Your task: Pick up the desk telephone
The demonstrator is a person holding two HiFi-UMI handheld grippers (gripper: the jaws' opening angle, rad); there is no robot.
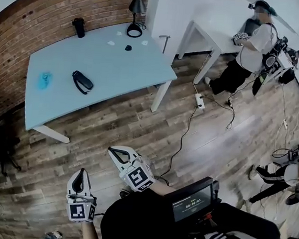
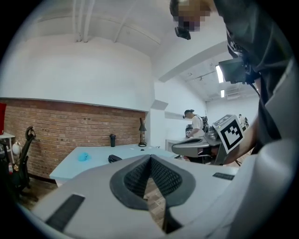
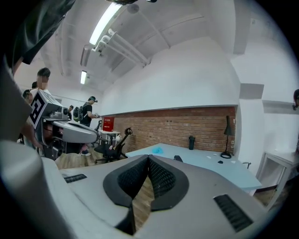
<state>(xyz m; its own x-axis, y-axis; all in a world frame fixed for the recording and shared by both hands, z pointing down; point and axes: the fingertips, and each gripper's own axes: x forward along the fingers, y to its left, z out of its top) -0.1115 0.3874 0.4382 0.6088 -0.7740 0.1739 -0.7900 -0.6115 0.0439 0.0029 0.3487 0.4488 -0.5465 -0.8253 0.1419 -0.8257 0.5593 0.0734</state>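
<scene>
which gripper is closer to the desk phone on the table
Right. The right gripper reaches further toward the telephone; the left gripper sits behind it, both over the floor.

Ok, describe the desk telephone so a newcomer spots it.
Look at the pale blue table by the brick wall. Near its left end lies the desk telephone, a flat black oblong beside a bright blue object, unlike the upright black cup.

I see a pale blue tabletop (image 1: 128,62) by the brick wall (image 1: 39,6) — a blue thing (image 1: 43,80) at its left, a dark cup (image 1: 79,27) and a black lamp (image 1: 134,30) along the far edge. A person (image 1: 248,52) stands far right at a white desk (image 1: 210,35).
</scene>
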